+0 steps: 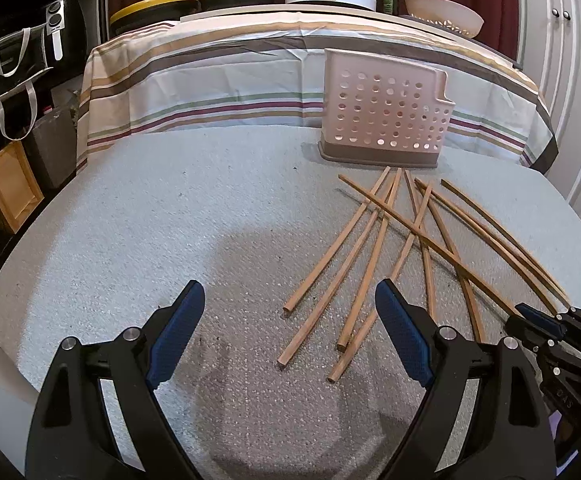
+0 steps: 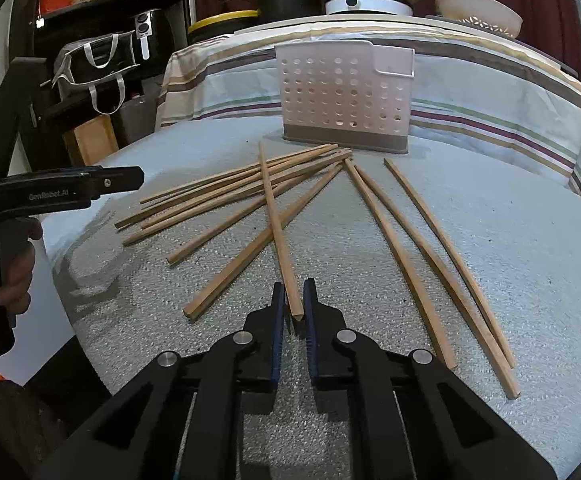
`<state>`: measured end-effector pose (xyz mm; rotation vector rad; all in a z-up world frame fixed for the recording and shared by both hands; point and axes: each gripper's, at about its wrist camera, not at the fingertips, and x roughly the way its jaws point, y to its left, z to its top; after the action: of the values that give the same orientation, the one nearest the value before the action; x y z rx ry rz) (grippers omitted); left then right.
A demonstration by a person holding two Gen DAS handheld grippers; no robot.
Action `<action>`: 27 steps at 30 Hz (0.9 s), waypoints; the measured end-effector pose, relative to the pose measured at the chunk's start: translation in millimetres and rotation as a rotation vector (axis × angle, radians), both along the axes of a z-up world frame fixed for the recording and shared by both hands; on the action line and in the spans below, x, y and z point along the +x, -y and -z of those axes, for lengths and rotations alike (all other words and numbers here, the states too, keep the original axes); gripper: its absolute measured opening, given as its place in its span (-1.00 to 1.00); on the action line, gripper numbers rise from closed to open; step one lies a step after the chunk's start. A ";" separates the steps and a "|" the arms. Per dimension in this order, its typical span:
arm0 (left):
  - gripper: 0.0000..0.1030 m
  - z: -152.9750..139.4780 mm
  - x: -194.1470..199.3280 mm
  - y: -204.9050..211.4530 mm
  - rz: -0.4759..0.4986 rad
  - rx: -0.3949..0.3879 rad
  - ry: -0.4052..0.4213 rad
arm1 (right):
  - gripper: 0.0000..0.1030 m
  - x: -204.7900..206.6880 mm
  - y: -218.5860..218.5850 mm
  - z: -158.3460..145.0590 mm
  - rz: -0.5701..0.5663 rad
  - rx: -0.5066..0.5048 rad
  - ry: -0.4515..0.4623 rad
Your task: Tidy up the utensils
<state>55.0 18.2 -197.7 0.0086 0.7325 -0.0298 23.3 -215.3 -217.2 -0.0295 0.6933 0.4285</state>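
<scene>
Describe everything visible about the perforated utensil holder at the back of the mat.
The utensil holder is a pale pinkish-white plastic caddy, upright, its broad front wall punched with rows of round holes. It sits in a darker grey-brown base tray, and its top right corner is stepped with a small raised lip. It stands at the far edge of the foam mat. The chopsticks fan out before its base.

You get even, bright overhead light; a soft shadow falls on the mat (image 1: pixel 250 264); fisheye bending and dark corners ring it.
</scene>
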 end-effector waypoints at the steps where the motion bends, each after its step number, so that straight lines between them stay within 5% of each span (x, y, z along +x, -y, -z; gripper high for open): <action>1: 0.66 0.1 0.0 0.5 0.001 0.002 0.000 | -0.81 -0.9 0.5 -0.5 0.003 0.002 0.006; 14: 0.65 12.2 3.9 4.7 0.015 0.049 0.016 | -0.87 -6.6 9.3 -10.3 0.036 0.037 0.079; 27: 0.03 34.3 -4.6 -1.3 0.076 0.087 -0.001 | -0.87 -7.0 9.4 -10.3 0.038 0.045 0.085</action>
<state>50.4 19.4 -231.9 0.1201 0.7341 -0.0707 16.2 -224.6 -207.0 0.0078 0.6000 0.4040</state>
